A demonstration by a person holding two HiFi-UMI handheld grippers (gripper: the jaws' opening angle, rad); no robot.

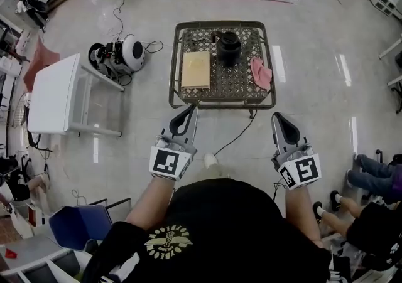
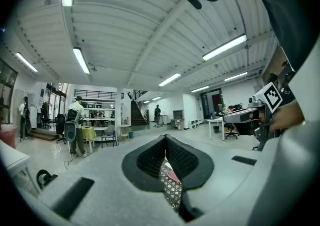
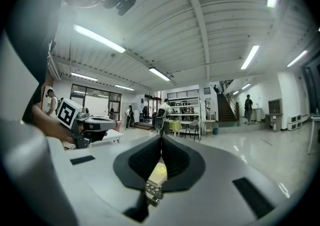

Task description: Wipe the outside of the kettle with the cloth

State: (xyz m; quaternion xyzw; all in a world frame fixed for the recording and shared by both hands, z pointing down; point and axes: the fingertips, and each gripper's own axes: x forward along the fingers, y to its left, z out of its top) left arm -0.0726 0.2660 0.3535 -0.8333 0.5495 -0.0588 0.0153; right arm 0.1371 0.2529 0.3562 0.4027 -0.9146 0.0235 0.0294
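Note:
A black kettle [image 1: 228, 46] stands near the back of a small metal lattice table [image 1: 178, 96]. A pink cloth [image 1: 260, 72] lies on the table's right side, and a tan board [image 1: 196, 69] on its left. My left gripper [image 1: 192, 108] hangs just short of the table's front left edge, shut and empty. My right gripper [image 1: 276, 116] is level with it off the front right corner, also shut and empty. In the left gripper view the cloth [image 2: 173, 175] and lattice show below the shut left gripper [image 2: 165, 138]. The right gripper view shows the board [image 3: 158, 172] below the shut right gripper [image 3: 161, 137].
A white table [image 1: 53, 93] stands at the left, with a round black-and-white device [image 1: 123, 54] and cables behind it. A cable [image 1: 235, 137] runs across the floor from the lattice table. A blue bin [image 1: 78, 225] is at lower left. People's legs [image 1: 370, 178] show at the right.

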